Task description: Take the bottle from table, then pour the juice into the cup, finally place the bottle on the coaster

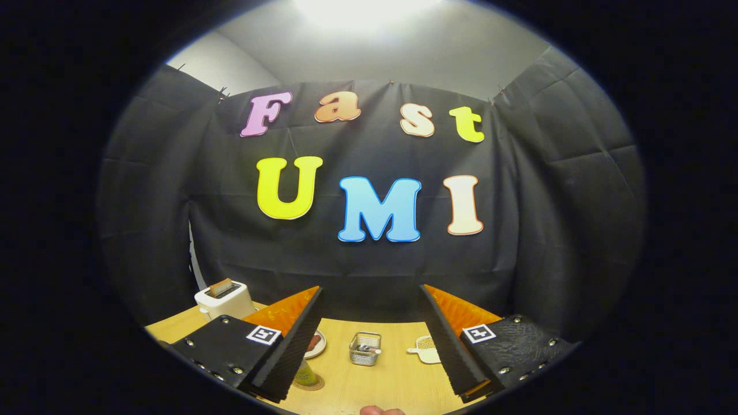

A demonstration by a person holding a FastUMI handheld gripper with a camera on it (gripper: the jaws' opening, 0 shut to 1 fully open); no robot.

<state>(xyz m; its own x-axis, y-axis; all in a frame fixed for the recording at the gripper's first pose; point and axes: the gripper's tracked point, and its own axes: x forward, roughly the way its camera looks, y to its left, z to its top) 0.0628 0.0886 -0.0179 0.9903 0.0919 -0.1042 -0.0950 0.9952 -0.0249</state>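
Fingers (372, 334) spread wide, grasping nothing, raised above the wooden counter (398, 380). Partly hidden behind the left finger, just beside it: a green bottle (304, 374) on a round coaster (314, 384); a small plate (316, 344) close behind. Ahead between the fingers, a wire basket (365, 349); toaster (223, 298) beyond at left.
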